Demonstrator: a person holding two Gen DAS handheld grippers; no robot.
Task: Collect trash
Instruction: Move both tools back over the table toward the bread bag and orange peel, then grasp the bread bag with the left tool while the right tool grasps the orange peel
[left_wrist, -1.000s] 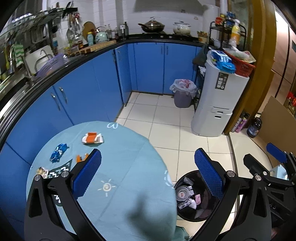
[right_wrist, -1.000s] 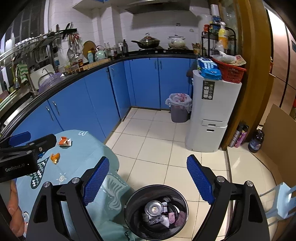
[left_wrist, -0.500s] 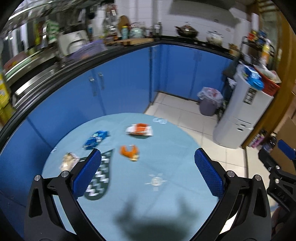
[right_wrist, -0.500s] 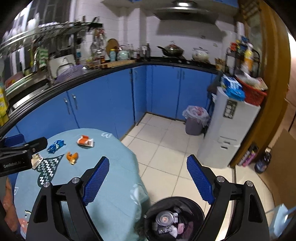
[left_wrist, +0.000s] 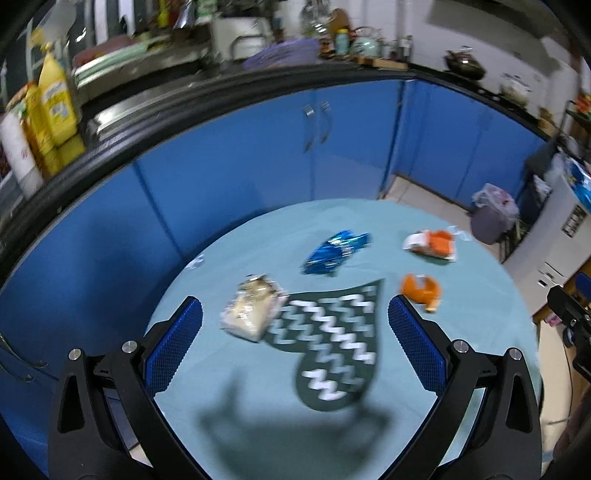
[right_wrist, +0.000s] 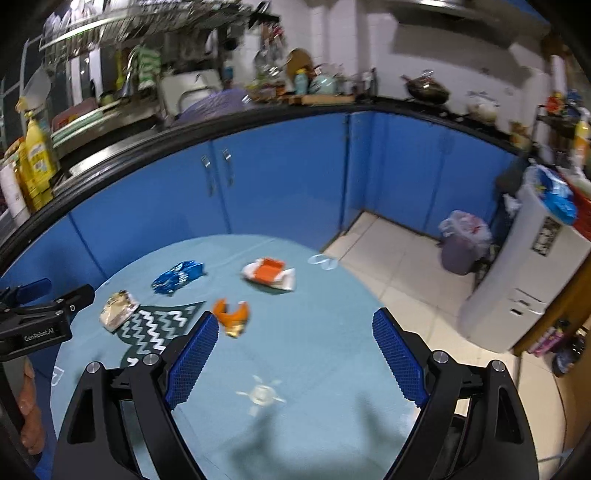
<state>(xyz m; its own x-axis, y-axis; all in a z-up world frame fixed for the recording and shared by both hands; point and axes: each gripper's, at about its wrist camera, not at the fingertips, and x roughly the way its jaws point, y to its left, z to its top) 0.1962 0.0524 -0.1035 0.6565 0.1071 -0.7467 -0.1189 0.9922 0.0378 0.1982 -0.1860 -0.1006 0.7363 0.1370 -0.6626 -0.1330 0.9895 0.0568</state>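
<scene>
Four pieces of trash lie on the round table (left_wrist: 258, 435) with its light blue cloth. A beige crumpled wrapper (left_wrist: 253, 308) (right_wrist: 117, 308) sits nearest my left gripper (left_wrist: 294, 343), whose jaws stand open and empty above the cloth. Beyond it lie a blue foil wrapper (left_wrist: 334, 251) (right_wrist: 177, 277), an orange scrap (left_wrist: 421, 290) (right_wrist: 232, 315) and a white-and-orange carton (left_wrist: 430, 245) (right_wrist: 269, 275). My right gripper (right_wrist: 291, 354) hangs open with nothing between its pads, its left pad close to the orange scrap. The left gripper's finger (right_wrist: 48, 306) shows at the left edge of the right wrist view.
Blue kitchen cabinets (right_wrist: 280, 177) curve behind the table under a cluttered black counter (right_wrist: 184, 125). A lined grey bin (right_wrist: 461, 243) stands on the tiled floor beside a white appliance (right_wrist: 524, 280). A person's hand (right_wrist: 29, 417) shows at lower left.
Both views have swung left, away from the black floor bin with trash and onto the table. The wrappers have come closer and more central. Both grippers stay open.
</scene>
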